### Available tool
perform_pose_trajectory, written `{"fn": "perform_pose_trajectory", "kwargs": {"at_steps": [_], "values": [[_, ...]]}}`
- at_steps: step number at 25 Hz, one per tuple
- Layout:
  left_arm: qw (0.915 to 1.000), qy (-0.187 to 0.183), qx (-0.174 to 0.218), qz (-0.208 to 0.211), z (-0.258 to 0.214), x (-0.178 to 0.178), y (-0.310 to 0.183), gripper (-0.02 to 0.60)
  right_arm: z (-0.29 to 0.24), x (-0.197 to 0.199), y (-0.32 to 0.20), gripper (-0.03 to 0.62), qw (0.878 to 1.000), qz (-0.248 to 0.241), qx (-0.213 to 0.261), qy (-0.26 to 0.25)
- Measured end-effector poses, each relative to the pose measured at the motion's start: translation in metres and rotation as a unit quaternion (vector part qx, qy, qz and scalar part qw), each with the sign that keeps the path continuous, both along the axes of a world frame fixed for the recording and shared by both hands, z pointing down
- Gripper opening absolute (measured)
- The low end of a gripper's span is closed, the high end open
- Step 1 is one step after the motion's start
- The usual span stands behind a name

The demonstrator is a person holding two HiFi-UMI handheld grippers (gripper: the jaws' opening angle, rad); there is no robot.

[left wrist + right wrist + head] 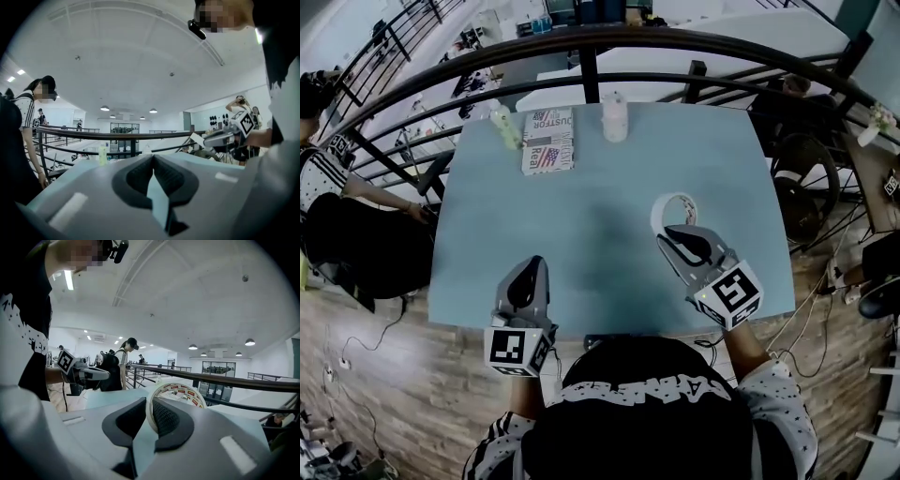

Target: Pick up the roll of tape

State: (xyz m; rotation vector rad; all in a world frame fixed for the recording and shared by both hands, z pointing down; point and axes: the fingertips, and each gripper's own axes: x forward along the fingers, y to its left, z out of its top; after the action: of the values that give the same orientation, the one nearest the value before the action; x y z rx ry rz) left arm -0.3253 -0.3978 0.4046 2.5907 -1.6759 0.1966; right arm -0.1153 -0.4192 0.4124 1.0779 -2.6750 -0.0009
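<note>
One-handed lift in hand: pinching roll of tape [178,391] by its wall in right gripper [150,411], seemingly clear of table [581,234]. Left gripper [153,161] closed, empty. Next, likely just hold firm and carry steady.

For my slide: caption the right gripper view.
Right gripper pinching a white, red-labelled roll of tape above a pale blue table.

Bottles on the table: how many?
2. A pale green bottle at the far left, a white bottle at the far middle, right of the printed box. None seem hidden.
</note>
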Motion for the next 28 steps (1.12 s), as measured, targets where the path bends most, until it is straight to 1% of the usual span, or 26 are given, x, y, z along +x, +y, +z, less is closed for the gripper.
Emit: {"fn": "perform_pose_trajectory", "kwargs": {"at_steps": [5, 9, 13, 19, 28], "values": [[0.9998, 0.006, 0.002, 0.018, 0.0, 0.01, -0.001, 0.0, -0.018, 0.01, 0.01, 0.049, 1.0, 0.02, 0.015, -0.008], [0.9997, 0.005, 0.001, 0.024, 0.002, 0.013, -0.002, 0.0, -0.019, 0.015, 0.011, 0.051, 0.999, 0.028, 0.016, -0.016], [0.9997, 0.001, 0.0, 0.025, 0.003, 0.013, -0.003, 0.0, -0.02, 0.015, 0.011, 0.05, 0.999, 0.031, 0.015, -0.021], [0.9997, -0.001, -0.001, 0.023, 0.004, 0.013, -0.002, 0.0, -0.021, 0.015, 0.013, 0.049, 0.999, 0.029, 0.036, -0.01], [0.9998, -0.004, -0.006, 0.018, 0.003, 0.012, -0.001, 0.0, -0.02, 0.016, 0.012, 0.049, 0.999, 0.026, 0.025, -0.022]]}}
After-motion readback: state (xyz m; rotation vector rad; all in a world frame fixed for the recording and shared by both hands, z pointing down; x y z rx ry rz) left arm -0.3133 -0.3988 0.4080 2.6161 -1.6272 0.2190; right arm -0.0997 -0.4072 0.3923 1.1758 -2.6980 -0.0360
